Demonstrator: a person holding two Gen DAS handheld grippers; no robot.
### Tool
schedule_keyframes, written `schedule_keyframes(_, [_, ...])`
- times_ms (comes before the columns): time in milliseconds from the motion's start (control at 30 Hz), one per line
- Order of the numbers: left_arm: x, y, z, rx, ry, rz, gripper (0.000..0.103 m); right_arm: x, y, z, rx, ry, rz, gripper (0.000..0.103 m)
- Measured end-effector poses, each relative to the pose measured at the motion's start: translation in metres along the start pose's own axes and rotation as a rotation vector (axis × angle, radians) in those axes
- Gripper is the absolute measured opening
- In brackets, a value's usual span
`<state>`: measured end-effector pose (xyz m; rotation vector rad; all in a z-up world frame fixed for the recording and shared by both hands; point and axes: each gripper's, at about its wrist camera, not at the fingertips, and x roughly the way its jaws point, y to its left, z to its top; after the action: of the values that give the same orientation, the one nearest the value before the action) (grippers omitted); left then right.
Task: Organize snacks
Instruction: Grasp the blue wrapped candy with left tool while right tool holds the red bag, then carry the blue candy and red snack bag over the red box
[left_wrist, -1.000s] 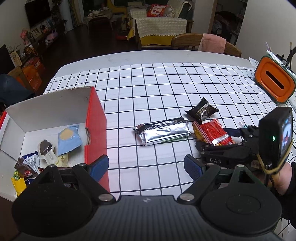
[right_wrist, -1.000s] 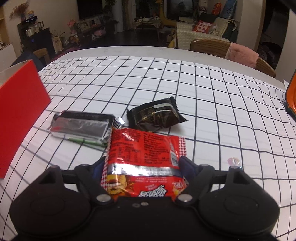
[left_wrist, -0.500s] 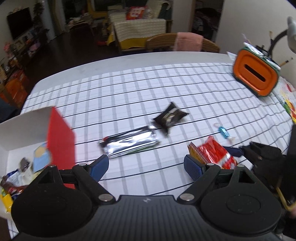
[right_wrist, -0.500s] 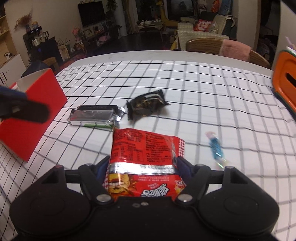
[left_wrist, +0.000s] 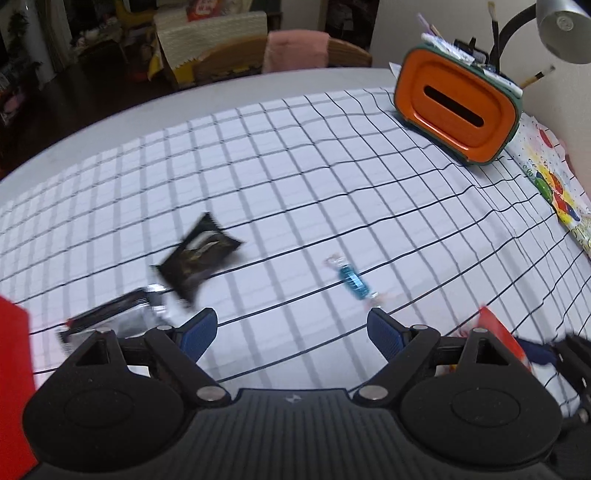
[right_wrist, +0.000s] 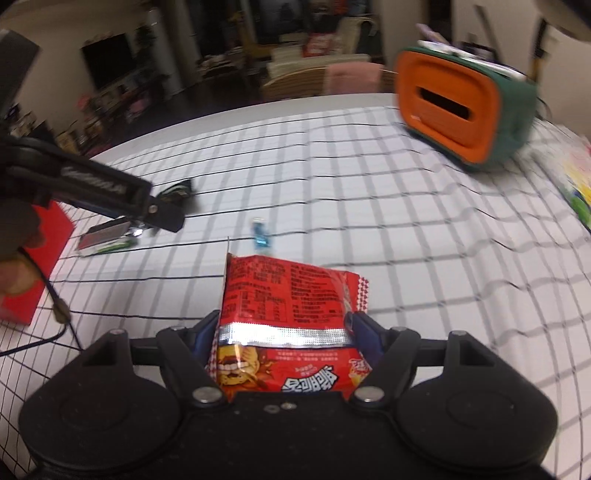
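Observation:
My right gripper (right_wrist: 282, 328) is shut on a red snack packet (right_wrist: 291, 295) and holds it above the checked tablecloth; the packet's edge shows at the lower right of the left wrist view (left_wrist: 498, 339). My left gripper (left_wrist: 291, 328) is open and empty above the cloth. Ahead of it lie a small blue candy (left_wrist: 352, 280), a black snack packet (left_wrist: 199, 258) and a silver packet (left_wrist: 110, 317). In the right wrist view the candy (right_wrist: 260, 234) lies just beyond the red packet, with the silver packet (right_wrist: 107, 236) to the left. The red box (left_wrist: 13, 387) is at the left edge.
An orange and green case (left_wrist: 458, 110) stands at the back right of the table, with a lamp and pens behind it. Colourful printed paper (left_wrist: 554, 188) lies along the right edge. Chairs stand beyond the far table edge.
Both grippers have swung to the right. The red box has slid to the left edge of the left view. The right gripper has lifted the red packet higher off the cloth.

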<state>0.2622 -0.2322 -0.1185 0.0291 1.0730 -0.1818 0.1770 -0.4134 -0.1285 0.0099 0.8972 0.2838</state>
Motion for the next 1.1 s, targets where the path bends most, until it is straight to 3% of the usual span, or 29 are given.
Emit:
schedule_keyframes(400, [0.067, -0.036, 0.034, -0.087, 0.108, -0.001, 0.086, -0.02, -0.05, -0.019, 0.138, -0.022, -0.068, 0.074])
schedule_keyframes(467, [0.073, -0.041, 0.034, -0.065, 0.116, 0.003, 0.071, -0.022, -0.053, -0.021, 0.148, -0.027, -0.072, 0.074])
schedule_keyframes(600, [0.082, -0.049, 0.036, -0.041, 0.139, 0.009, 0.057, -0.025, -0.057, -0.022, 0.157, -0.034, -0.083, 0.074])
schedule_keyframes(667, [0.086, -0.052, 0.035, -0.033, 0.149, 0.014, 0.045, -0.026, -0.058, -0.023, 0.16, -0.037, -0.087, 0.074])
schedule_keyframes(800, [0.087, -0.054, 0.034, -0.02, 0.142, 0.023, 0.034, -0.027, -0.06, -0.024, 0.166, -0.038, -0.091, 0.074])
schedule_keyframes(933, [0.086, -0.048, 0.035, -0.035, 0.143, 0.001, 0.014, -0.028, -0.057, -0.023, 0.161, -0.04, -0.093, 0.074])
schedule_keyframes(1100, [0.081, -0.035, 0.032, -0.051, 0.143, -0.02, 0.012, -0.027, -0.051, -0.02, 0.151, -0.039, -0.092, 0.074])
